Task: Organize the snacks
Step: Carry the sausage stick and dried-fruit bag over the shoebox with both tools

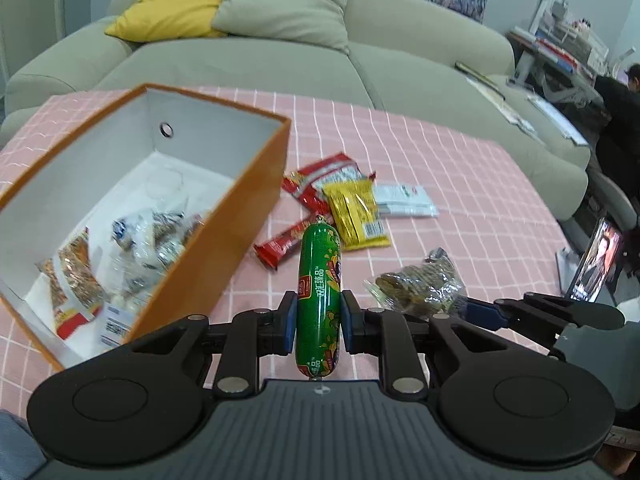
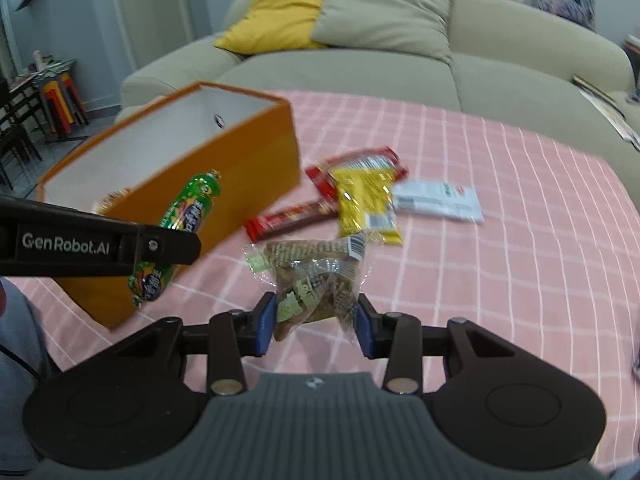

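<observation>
My left gripper [image 1: 319,322] is shut on a green sausage stick [image 1: 320,276] and holds it above the table, just right of the orange box [image 1: 224,240]. The sausage [image 2: 188,208] and left gripper [image 2: 160,246] also show in the right wrist view, in front of the box [image 2: 248,168]. My right gripper [image 2: 316,326] is shut on a clear packet of brown snacks [image 2: 316,272], which also shows in the left wrist view [image 1: 420,284]. Several wrapped snacks [image 1: 132,248] lie inside the box.
On the pink checked tablecloth [image 1: 460,168] lie a red packet [image 1: 320,176], a red bar [image 1: 284,242], a yellow packet [image 1: 356,212] and a white packet [image 1: 404,200]. A beige sofa [image 1: 280,60] with cushions stands behind the table.
</observation>
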Demonstrator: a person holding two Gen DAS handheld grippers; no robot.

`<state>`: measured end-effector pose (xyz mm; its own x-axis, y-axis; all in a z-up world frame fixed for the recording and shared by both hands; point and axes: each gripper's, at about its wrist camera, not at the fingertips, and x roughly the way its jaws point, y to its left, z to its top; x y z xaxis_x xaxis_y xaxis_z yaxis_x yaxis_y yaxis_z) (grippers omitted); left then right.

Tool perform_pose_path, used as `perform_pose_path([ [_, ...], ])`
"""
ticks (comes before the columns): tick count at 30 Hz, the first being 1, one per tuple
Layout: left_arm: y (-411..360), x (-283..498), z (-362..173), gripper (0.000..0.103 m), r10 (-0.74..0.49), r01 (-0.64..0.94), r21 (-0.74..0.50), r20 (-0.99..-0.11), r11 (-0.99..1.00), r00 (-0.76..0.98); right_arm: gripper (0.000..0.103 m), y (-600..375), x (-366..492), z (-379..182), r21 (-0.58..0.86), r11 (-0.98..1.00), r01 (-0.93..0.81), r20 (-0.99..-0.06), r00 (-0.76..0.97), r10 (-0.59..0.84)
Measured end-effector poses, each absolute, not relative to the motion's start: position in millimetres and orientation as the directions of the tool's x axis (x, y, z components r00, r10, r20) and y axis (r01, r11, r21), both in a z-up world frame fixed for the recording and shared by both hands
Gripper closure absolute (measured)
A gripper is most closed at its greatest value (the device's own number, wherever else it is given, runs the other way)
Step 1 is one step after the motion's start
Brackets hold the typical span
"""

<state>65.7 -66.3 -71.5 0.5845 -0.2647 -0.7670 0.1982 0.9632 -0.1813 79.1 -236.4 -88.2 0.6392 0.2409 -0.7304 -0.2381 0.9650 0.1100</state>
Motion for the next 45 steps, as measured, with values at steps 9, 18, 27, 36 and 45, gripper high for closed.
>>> perform_pose_path([
  [9, -19.4, 74.7, -28.9, 0.079, -0.243, 0.146, -0.196, -0.713, 0.97, 0.658, 0.065, -201.8, 107.2, -47.9, 0.068, 0.923, -0.379, -0.682, 0.658, 0.32],
  [18, 31.9, 110.4, -8.7, 0.079, -0.123, 0.071, -0.103, -0.731, 0.992, 0.671, 0.065, -145.7, 151.4, -12.1, 0.025, 0.842, -0.539, -0.664, 0.621, 0.417],
  [27, 58.7, 156.6, -35.5, 0.079, -0.063, 0.014, -0.068, -0.807, 0.998, 0.587, 0.065, -87.9, 205.2, -19.9, -0.04, 0.81, -0.585, -0.722, 0.577, 0.381],
  [36, 72.7, 192.9, -77.7, 0.079, -0.035, -0.027, -0.053, -0.895, 0.998, 0.444, 0.064, -55.3, 247.9, -56.8, -0.171, 0.757, -0.63, -0.79, 0.547, 0.277],
  [45, 82.1, 211.2, -111.8, 0.079, -0.039, -0.074, -0.067, -0.943, 0.995, 0.332, 0.064, -42.0, 276.7, -91.4, -0.2, 0.718, -0.667, -0.847, 0.486, 0.215],
])
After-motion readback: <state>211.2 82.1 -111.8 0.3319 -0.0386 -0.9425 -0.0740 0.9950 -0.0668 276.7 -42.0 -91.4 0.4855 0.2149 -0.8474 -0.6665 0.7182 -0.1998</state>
